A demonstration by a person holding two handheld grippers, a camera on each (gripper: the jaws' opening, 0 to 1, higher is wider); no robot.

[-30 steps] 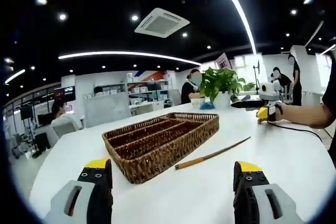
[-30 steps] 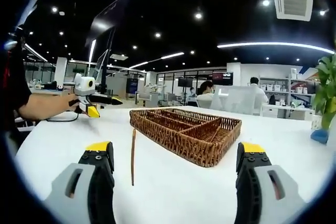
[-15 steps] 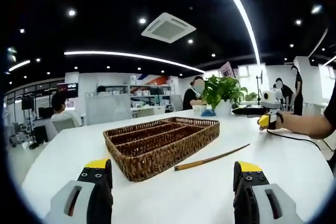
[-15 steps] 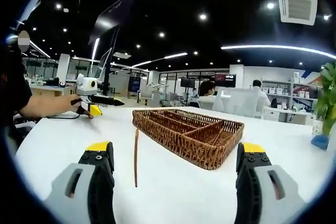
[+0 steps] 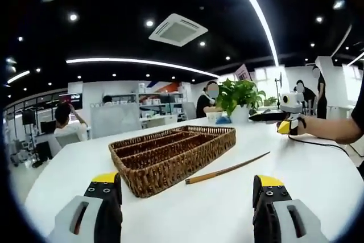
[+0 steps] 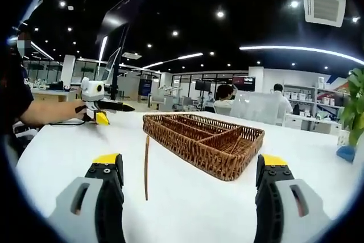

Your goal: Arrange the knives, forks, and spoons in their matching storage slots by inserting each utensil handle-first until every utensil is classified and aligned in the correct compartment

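both grippers, left gripper (image 5: 185, 200) and right gripper (image 6: 187, 200), hover with jaws spread and empty above the white table (image 5: 307, 174); the wicker tray (image 5: 170, 155) looks unfilled, and one slim, possibly wooden utensil (image 5: 227, 169) lies just beside it, unsorted.

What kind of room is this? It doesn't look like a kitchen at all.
Most likely an open-plan office or lab. Strip lights and a ceiling air-conditioning unit hang overhead, people sit at desks behind the white table, and shelves line the back wall. A wicker cutlery tray sits on the table.
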